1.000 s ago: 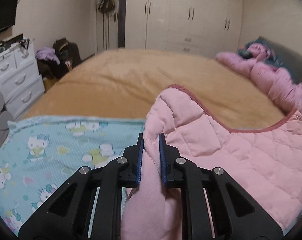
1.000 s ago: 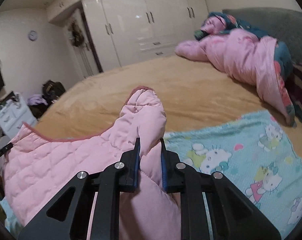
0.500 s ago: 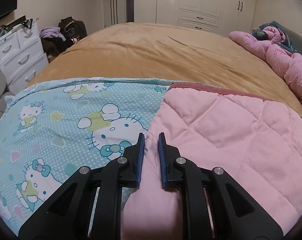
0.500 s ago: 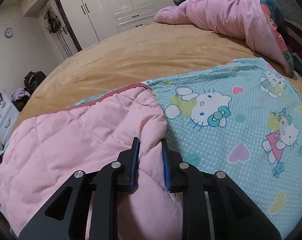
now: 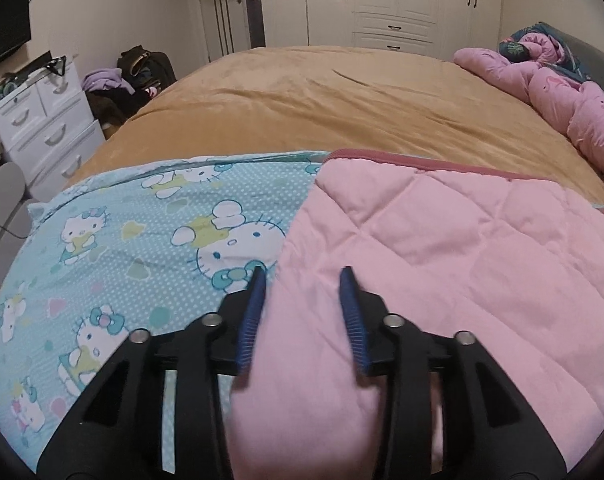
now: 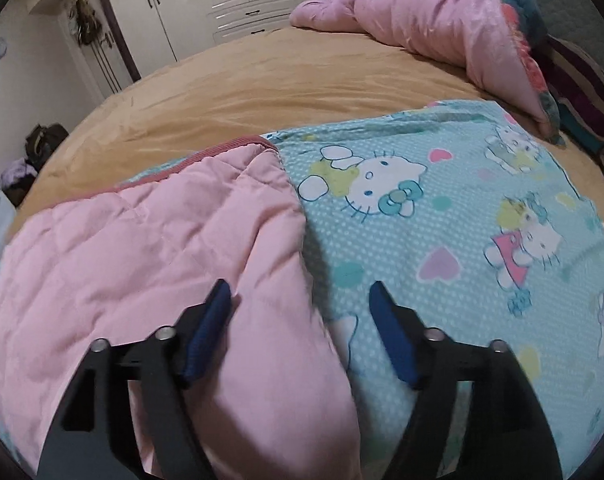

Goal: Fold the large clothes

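Left wrist view: left gripper (image 5: pixel 302 276) jaws opening, the pink quilt (image 5: pixel 442 248) edge between them, unpinched.
Quilt: folded over its cartoon-print side (image 5: pixel 141 240) on the bed (image 5: pixel 322 96).
Right wrist view: right gripper (image 6: pixel 299 292) jaws opening wide, quilt corner (image 6: pixel 261 280) between.
Risk: puffy padding may spring the fold open once freed.

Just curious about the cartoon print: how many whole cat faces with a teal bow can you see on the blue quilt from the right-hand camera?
1: the large cat face just right of the pink quilted flap's edge. Smaller full-body cats sit further right; more may hide under the flap.
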Available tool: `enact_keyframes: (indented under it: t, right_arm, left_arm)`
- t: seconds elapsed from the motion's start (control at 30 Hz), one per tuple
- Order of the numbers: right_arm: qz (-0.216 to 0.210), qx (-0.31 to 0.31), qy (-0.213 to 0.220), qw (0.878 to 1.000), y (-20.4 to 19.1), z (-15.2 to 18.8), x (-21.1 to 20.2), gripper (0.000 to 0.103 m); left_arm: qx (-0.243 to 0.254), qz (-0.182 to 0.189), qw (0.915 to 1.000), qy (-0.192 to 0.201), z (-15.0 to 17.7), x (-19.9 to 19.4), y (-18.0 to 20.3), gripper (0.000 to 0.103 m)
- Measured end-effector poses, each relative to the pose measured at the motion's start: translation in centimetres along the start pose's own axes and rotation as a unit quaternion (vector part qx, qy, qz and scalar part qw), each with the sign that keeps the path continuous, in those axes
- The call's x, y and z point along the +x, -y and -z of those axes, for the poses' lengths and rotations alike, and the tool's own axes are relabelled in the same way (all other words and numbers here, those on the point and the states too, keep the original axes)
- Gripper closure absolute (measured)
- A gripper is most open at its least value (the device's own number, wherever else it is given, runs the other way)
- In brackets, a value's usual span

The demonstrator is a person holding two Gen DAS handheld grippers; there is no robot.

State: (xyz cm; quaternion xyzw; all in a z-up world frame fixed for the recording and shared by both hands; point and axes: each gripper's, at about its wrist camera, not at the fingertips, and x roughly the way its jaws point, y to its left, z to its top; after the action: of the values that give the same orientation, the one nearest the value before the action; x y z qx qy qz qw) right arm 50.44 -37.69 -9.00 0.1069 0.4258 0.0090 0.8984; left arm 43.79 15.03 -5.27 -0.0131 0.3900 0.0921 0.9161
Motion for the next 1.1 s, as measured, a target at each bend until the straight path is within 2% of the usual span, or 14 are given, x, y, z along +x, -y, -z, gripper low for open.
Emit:
enact_keyframes:
  t: [0.03, 0.1, 0.17, 0.23, 0.3, 0.5, 0.6, 0.77, 0.93, 1.1]
  right_arm:
    - [-0.002, 0.0, 0.0, 1.0, 0.0, 0.1, -0.6, 0.031]
    - [-0.008, -0.003, 0.004, 1.0, -0.1, 0.5, -1.9, 0.03]
    - [-0.015, -0.008, 0.006, 1.0, -0.3, 0.9, -3.4, 0.028]
    - [-0.019, -0.01, 0.014, 1.0, -0.6, 1.1, -4.8, 0.017]
    - [-0.028, -0.012, 0.024, 0.999, -1.0, 1.3, -6.4, 0.016]
    - [-0.073, -0.019, 0.041, 0.996, -3.3, 2.0, -10.8, 0.016]
    - [-0.103, -0.027, 0.043, 0.993, -5.1, 2.9, -12.7, 0.016]
    - [-0.135, -0.074, 0.049, 0.987, -9.9, 5.5, -15.2, 0.016]
    - [-0.136, -0.121, 0.063, 0.981, -13.7, 8.2, -16.8, 0.016]
    - [-0.126, -0.156, 0.067, 0.977, -15.9, 10.4, -17.2, 0.016]
  left_arm:
    - [-0.001, 0.003, 1.0, 0.002, 0.1, -0.7, 0.1, 0.066]
    - [-0.001, 0.008, 0.9999, 0.007, 0.2, -1.8, 0.2, 0.054]
    - [0.001, 0.011, 0.9998, 0.015, 0.2, -3.1, 0.4, 0.049]
    - [0.003, 0.012, 0.9997, 0.023, 0.1, -4.3, 0.5, 0.046]
    - [0.004, 0.014, 0.9993, 0.033, 0.0, -5.8, 0.5, 0.034]
    - [0.005, 0.031, 0.9978, 0.058, -0.1, -10.2, 0.7, 0.014]
    - [0.014, 0.039, 0.997, 0.065, 0.4, -12.2, 1.4, 0.012]
    - [0.032, 0.082, 0.9941, 0.064, 2.7, -14.4, 3.6, 0.011]
    - [0.051, 0.115, 0.99, 0.065, 5.2, -15.9, 5.8, 0.011]
    - [0.074, 0.12, 0.9877, 0.069, 6.8, -16.6, 7.3, 0.011]
